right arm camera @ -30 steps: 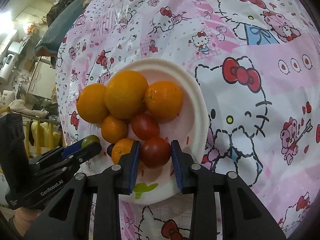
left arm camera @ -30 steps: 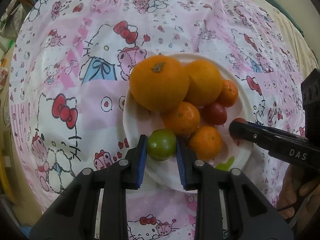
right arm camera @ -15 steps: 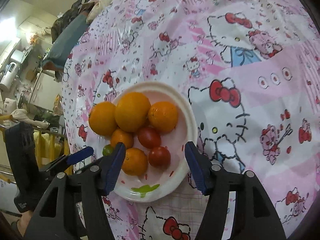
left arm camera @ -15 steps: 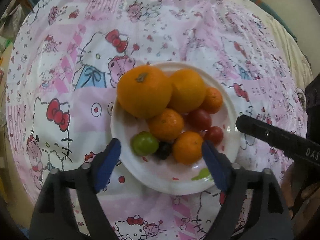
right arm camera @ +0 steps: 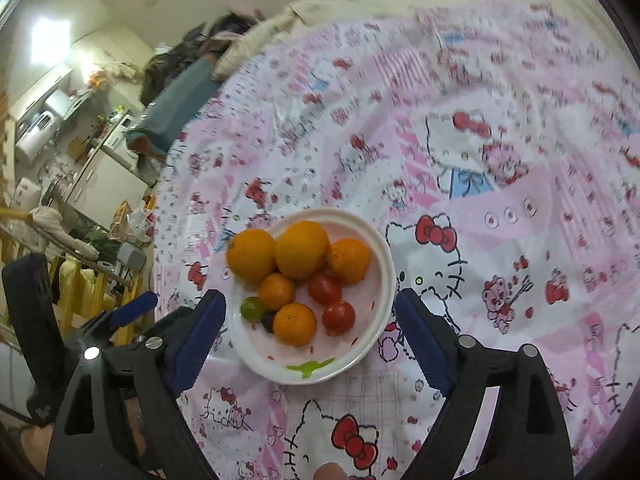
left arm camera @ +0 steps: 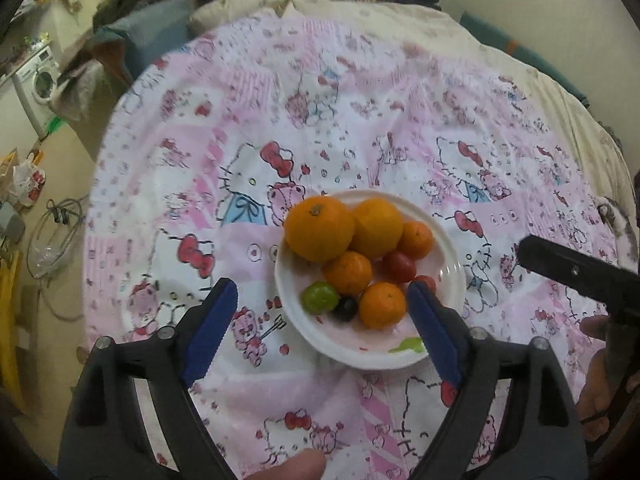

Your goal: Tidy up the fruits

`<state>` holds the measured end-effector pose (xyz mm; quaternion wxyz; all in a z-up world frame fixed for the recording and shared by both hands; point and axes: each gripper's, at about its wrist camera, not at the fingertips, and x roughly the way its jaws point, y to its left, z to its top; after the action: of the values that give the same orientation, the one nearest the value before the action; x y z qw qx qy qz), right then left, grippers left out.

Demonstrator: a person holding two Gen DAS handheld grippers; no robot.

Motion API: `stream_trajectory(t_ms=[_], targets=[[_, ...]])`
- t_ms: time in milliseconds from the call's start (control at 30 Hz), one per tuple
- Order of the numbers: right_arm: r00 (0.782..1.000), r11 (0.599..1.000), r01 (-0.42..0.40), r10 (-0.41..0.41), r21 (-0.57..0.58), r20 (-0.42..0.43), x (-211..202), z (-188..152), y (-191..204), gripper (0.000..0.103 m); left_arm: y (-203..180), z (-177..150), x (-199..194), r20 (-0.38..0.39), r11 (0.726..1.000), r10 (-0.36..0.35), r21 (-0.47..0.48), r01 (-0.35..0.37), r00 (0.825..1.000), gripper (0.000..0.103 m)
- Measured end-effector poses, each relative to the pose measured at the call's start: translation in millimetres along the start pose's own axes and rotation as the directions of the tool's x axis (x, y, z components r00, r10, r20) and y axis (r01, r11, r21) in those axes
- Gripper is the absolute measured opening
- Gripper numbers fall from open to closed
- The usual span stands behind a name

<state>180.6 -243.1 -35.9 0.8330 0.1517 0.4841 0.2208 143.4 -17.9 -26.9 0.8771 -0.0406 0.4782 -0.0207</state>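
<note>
A white plate (left arm camera: 360, 360) (right arm camera: 382, 256) on the pink cartoon-cat tablecloth holds several oranges and tangerines (left arm camera: 319, 228) (right arm camera: 302, 249), two red tomatoes (right arm camera: 338, 316), a green fruit (left arm camera: 320, 297) (right arm camera: 252, 309) and a dark grape (left arm camera: 346, 308). My left gripper (left arm camera: 321, 287) hangs above the plate's near side, open wide, nothing between its blue pads. My right gripper (right arm camera: 310, 296) hovers over the plate too; its jaws are opening and empty. Each gripper shows at the edge of the other's view: the right finger (left arm camera: 572, 272), the left pad (right arm camera: 134, 308).
The tablecloth (left arm camera: 248, 128) covers a round table that drops off at the left. Beyond that edge are a washing machine (left arm camera: 38, 80), bags and cables on the floor. Piled bedding and clothes (left arm camera: 160, 28) lie behind the table. A hand (left arm camera: 596, 360) holds the right gripper.
The left gripper let go of the green fruit and the right let go of a red tomato. Both opened wide and lifted away, so the plate looks smaller and the room shows.
</note>
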Motion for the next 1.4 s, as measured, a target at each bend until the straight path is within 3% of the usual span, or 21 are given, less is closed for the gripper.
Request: stream_trajectory(t_ms=[67, 233, 533, 833, 1133, 1400], targets=[[1.000, 1.000, 0.000, 0.000, -0.015, 0.020, -11, -8, 3, 0.091, 2, -4, -10, 0.016, 1.000, 0.006, -0.010, -0.005, 1.000, 0.096], [0.999, 0.999, 0.011, -0.010, -0.033, 0.033, -31, -33, 7, 0.095, 10, -27, -33, 0.036, 0.998, 0.016, -0.059, -0.014, 0.999, 0.103], [0.991, 0.995, 0.063, -0.054, -0.073, 0.121, -66, -67, 18, 0.103, 2, -66, -65, 0.081, 0.999, 0.031, -0.040, -0.028, 0.996, 0.103], [0.972, 0.985, 0.136, -0.111, -0.111, 0.205, -80, -90, 29, 0.103, 0, -89, -86, 0.155, 0.999, 0.049, -0.025, -0.046, 0.987, 0.103], [0.945, 0.961, 0.221, -0.169, -0.166, 0.282, -73, -104, 41, 0.103, 1, -94, -89, 0.214, 0.997, 0.070, -0.040, -0.063, 0.974, 0.103], [0.947, 0.959, 0.226, -0.175, -0.169, 0.269, -63, -102, 43, 0.103, 3, -94, -84, 0.210, 0.997, 0.067, -0.051, -0.057, 0.975, 0.103]])
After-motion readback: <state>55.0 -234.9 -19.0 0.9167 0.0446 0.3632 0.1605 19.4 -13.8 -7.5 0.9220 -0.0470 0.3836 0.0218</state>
